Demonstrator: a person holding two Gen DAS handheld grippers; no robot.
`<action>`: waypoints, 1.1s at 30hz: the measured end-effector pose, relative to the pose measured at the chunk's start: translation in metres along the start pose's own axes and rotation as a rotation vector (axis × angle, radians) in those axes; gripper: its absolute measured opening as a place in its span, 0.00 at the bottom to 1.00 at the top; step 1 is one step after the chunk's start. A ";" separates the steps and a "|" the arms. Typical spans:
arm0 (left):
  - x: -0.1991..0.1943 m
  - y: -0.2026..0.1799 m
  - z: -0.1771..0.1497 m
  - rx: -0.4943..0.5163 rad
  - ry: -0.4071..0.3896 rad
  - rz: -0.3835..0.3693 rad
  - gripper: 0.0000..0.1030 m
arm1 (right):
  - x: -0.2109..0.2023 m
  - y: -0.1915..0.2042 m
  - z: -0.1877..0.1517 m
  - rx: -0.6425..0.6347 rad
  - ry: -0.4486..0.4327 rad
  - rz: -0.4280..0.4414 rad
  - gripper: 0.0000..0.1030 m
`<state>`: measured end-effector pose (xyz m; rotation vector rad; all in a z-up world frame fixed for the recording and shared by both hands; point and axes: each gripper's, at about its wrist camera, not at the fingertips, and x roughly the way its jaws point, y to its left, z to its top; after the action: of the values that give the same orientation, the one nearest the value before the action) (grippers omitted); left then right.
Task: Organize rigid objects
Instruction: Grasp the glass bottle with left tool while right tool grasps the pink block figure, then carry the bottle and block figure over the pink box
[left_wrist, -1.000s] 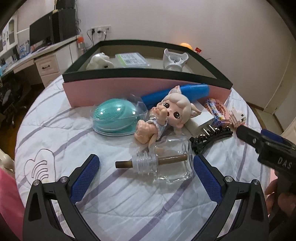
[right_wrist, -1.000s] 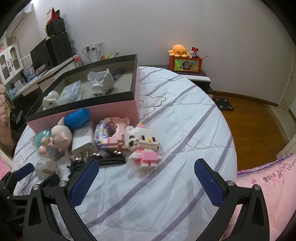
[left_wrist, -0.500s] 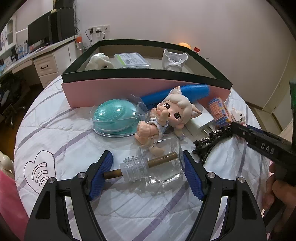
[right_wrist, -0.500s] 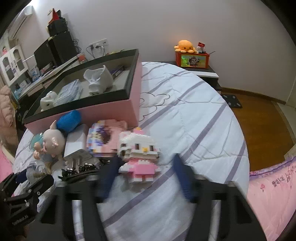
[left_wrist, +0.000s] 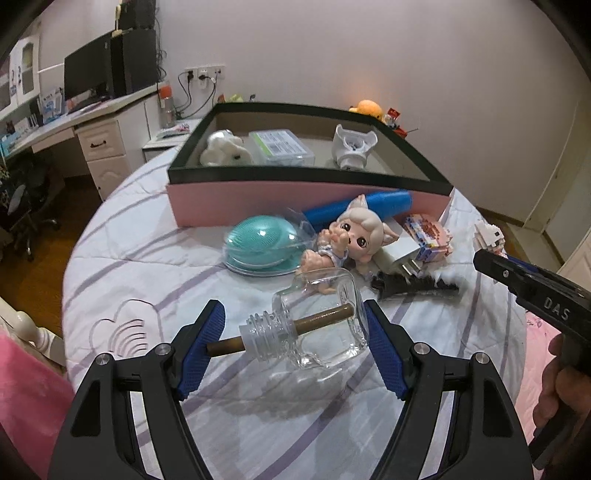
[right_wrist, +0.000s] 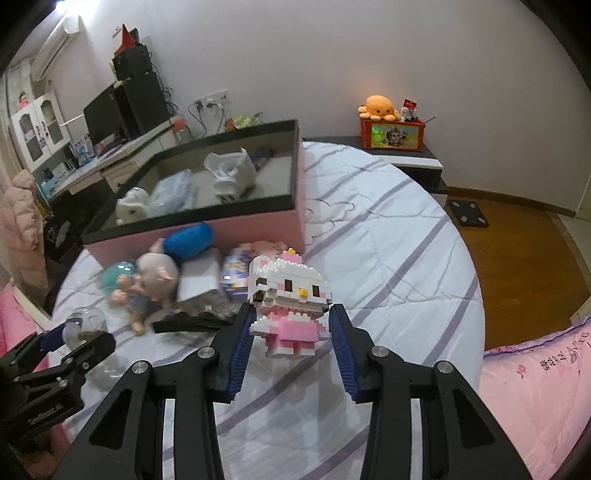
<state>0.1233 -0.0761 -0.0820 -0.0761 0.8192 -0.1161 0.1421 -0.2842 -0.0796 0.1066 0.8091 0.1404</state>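
In the left wrist view my left gripper (left_wrist: 293, 349) is shut on a clear glass bottle (left_wrist: 325, 325) with a brown stick through its neck. One pad meets the stick's end, the other the bottle's base. The bottle hangs sideways just above the striped bedspread (left_wrist: 147, 266). My right gripper (right_wrist: 291, 345) is shut on a white and pink brick cat figure (right_wrist: 288, 295), held upright off the bed. A pink box with a black rim (left_wrist: 295, 199) stands behind, holding a white plush, a clear case and a white holder.
In front of the box lie a teal brush in a clear case (left_wrist: 262, 243), a doll (left_wrist: 351, 236), a blue tube (left_wrist: 369, 206), a white plug (left_wrist: 402, 251), a pink brick block (left_wrist: 428, 236) and a black hair clip (left_wrist: 413, 286). Bare bedspread spreads right of the box (right_wrist: 388, 240).
Both grippers went from wide open to closed: the left on the glass bottle, the right on the brick cat. Both things have risen a little off the bed.
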 end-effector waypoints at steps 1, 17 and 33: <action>-0.003 0.002 0.001 -0.001 -0.005 0.000 0.74 | -0.003 0.004 0.000 -0.005 -0.004 0.007 0.41; -0.047 0.028 0.052 -0.011 -0.144 0.019 0.74 | -0.037 0.059 0.036 -0.094 -0.098 0.096 0.41; -0.008 0.024 0.150 0.008 -0.226 0.031 0.74 | 0.010 0.062 0.124 -0.094 -0.125 0.108 0.41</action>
<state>0.2295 -0.0478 0.0229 -0.0680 0.5945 -0.0800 0.2336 -0.2260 0.0072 0.0695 0.6712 0.2709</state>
